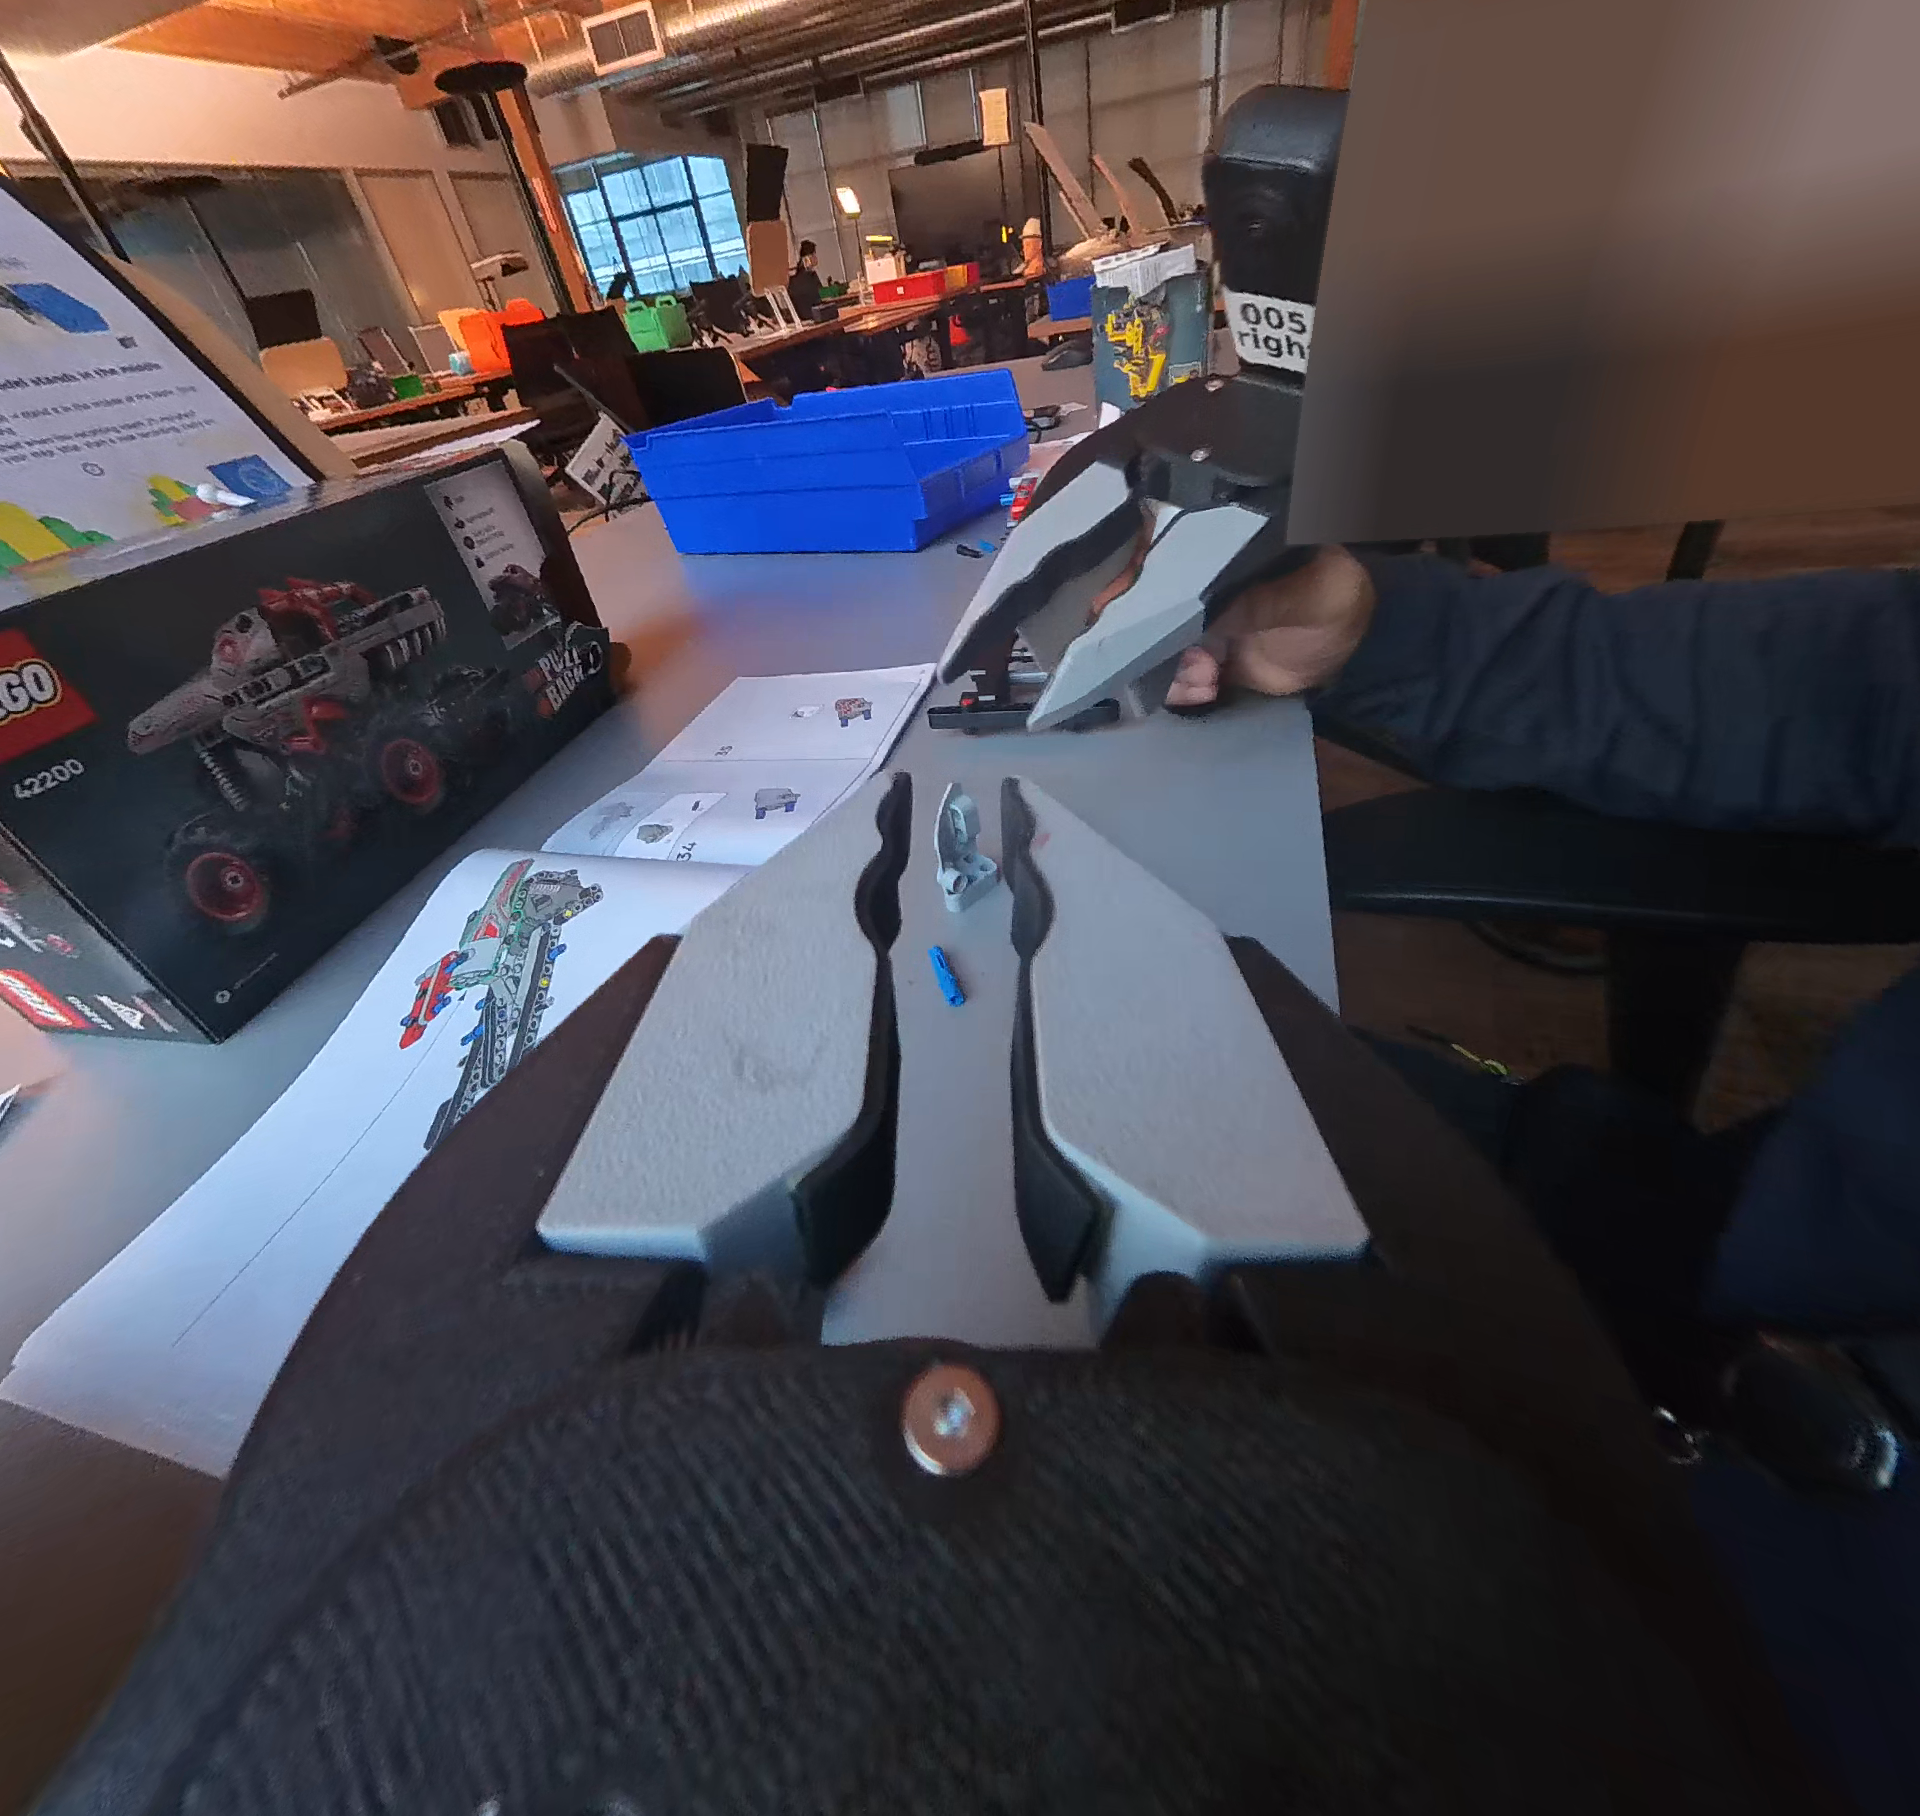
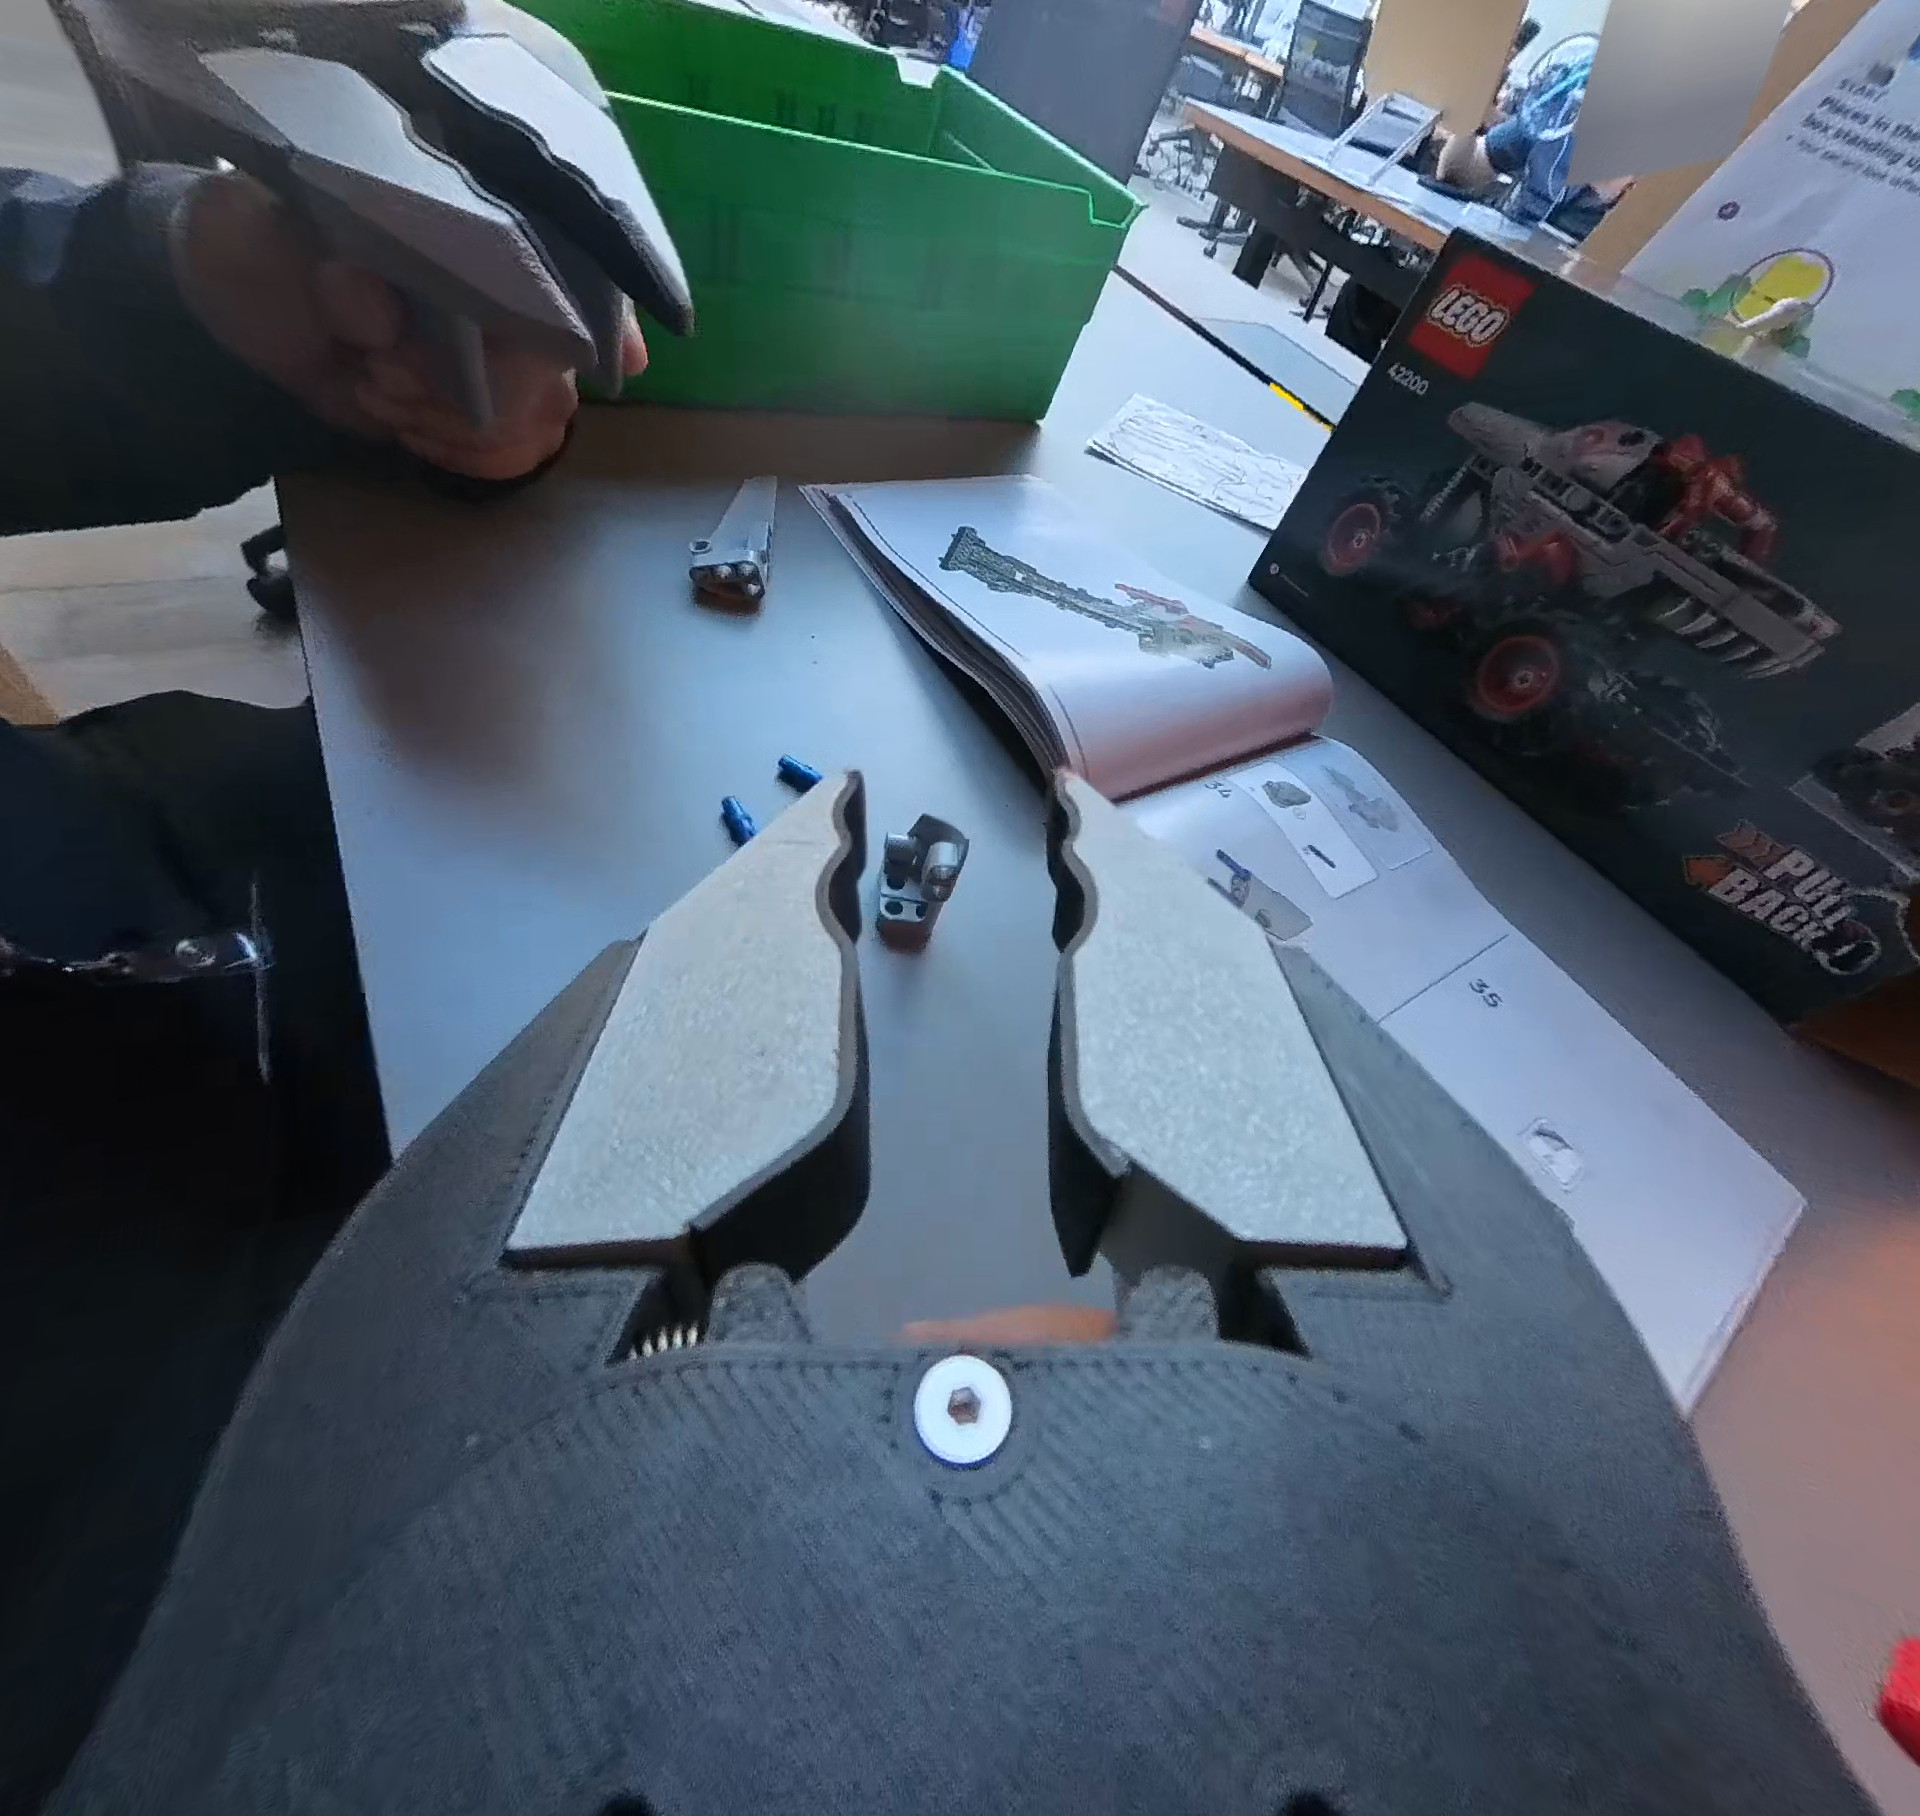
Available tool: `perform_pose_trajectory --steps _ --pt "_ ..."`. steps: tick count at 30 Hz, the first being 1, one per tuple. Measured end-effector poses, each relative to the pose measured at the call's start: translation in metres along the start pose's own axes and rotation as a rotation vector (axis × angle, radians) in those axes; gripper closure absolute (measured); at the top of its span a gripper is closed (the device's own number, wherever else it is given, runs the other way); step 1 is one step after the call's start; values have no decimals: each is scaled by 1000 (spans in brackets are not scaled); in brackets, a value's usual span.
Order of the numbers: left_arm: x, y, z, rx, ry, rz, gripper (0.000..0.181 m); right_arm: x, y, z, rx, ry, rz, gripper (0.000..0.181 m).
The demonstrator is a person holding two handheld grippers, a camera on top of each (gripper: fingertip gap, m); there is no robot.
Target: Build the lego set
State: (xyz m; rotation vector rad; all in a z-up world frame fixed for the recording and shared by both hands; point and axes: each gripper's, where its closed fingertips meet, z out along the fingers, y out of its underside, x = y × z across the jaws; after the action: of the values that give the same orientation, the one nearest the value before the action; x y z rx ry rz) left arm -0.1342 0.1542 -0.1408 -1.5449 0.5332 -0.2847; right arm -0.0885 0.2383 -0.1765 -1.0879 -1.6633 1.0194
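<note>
- The left gripper hangs low over the grey table, its two fingers spread with nothing between the pads.
- Straight ahead of it, framed by the gap between the fingertips, a small grey lego piece lies on the table, apart from both fingers.
- A little nearer to that gripper, a blue pin lies loose on the table.
- The right gripper is also held low over the table, fingers spread wide and empty.
- In its own view a small grey connector piece stands on the table between its fingertips, closer to the left one, touching neither as far as I can tell.
- Two blue pins lie just beside the tip of that gripper's left finger.
- Farther along the table a longer grey part lies near the edge of the open instruction booklet.
- The booklet lies spread on the table beside the set's box, which stands upright with a monster truck pictured on its front.
- In the left wrist view a black lego beam lies on the table right under the right gripper's fingers, by the person's hand.
- A green bin stands on the table behind the left gripper in the right wrist view.
- A blue bin sits farther back on the table in the left wrist view.
</note>
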Motion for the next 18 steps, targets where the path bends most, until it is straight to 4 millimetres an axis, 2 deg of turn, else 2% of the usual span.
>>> perform_pose_trajectory --steps 4,14,18 --pt "2 2 1 -13 4 13 168 0 -4 9 3 1 47 150" --pt "6 5 4 -40 6 44 168 1 20 23 -178 69 -79 156" --pt "7 6 5 -49 7 55 168 0 23 25 -200 65 -86 156"
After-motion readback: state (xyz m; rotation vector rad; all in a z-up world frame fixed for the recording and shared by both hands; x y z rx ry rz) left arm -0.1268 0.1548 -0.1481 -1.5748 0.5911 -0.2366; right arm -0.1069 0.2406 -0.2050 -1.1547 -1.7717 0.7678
